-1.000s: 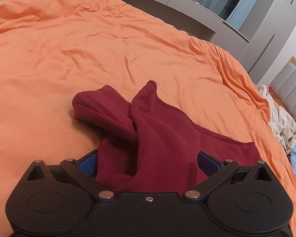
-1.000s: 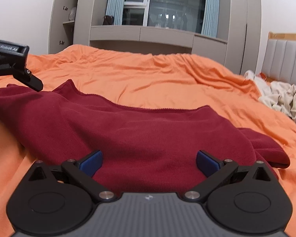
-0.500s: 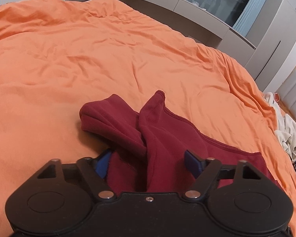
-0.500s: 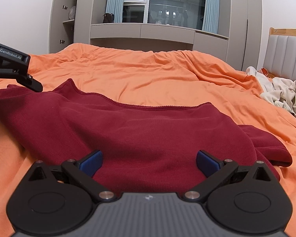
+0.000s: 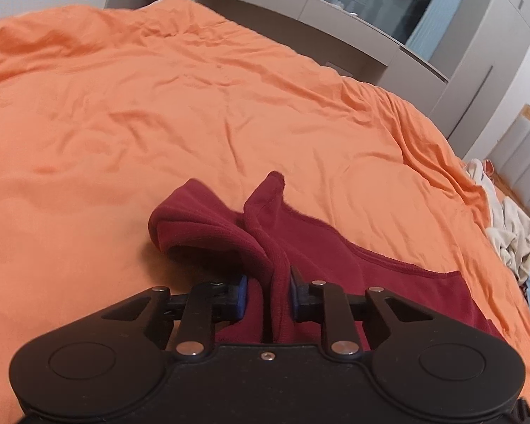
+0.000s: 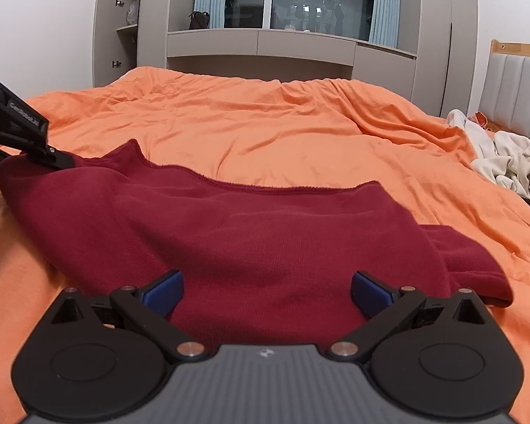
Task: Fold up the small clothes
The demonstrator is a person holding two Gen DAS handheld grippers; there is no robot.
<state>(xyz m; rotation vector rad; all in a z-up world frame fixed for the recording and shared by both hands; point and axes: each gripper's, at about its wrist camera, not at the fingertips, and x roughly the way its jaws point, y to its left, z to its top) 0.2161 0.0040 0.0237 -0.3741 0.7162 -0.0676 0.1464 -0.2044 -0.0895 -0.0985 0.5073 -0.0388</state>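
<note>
While the dark red garment (image 6: 258,240) lies spread on the orange bed (image 6: 265,130), the left hand-held gripper (image 5: 266,291) has just been closing and now pinches a bunched fold at the garment's left end. The right hand-held gripper (image 6: 266,293) gapes wide over the garment's near edge; it should probably clamp there before lifting evenly.
</note>
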